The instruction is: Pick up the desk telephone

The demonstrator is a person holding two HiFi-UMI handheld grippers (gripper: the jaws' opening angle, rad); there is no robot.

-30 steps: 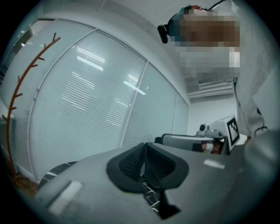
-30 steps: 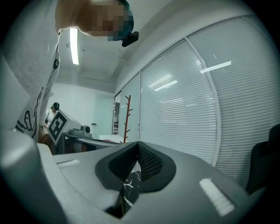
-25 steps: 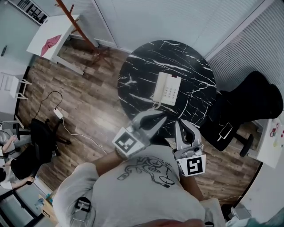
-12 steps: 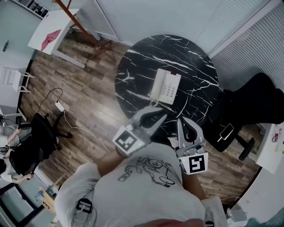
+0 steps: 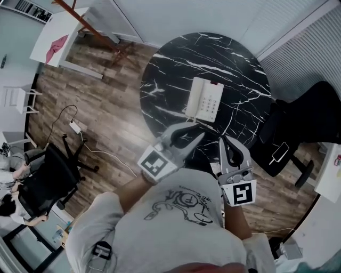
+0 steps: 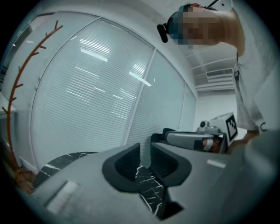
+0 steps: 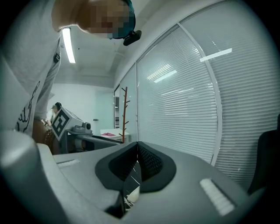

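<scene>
The white desk telephone (image 5: 205, 99) lies flat on the round black marble table (image 5: 176, 58), handset on its left side, keypad on the right. Both grippers hover over the table's near edge, short of the phone and not touching it. My left gripper (image 5: 196, 130) points at the phone's near left corner. Its jaws are opening, with a narrow gap (image 6: 145, 151) and nothing between them. My right gripper (image 5: 228, 139) is shut, its tips touching (image 7: 136, 146), with nothing held. Each gripper shows in the other's view: the right gripper (image 6: 192, 139) and the left gripper (image 7: 78, 131).
A black office chair (image 5: 303, 117) with a flat device (image 5: 281, 153) on its seat stands right of the table. At the far left are a wooden coat stand (image 5: 85, 13) and a white desk (image 5: 53, 37). Another chair (image 5: 53, 178) and a floor cable (image 5: 74, 127) lie left. Blinds line the far wall.
Both grippers have moved forward and down towards the table's near edge and sit closer to the telephone. The phone has not moved on the table.
</scene>
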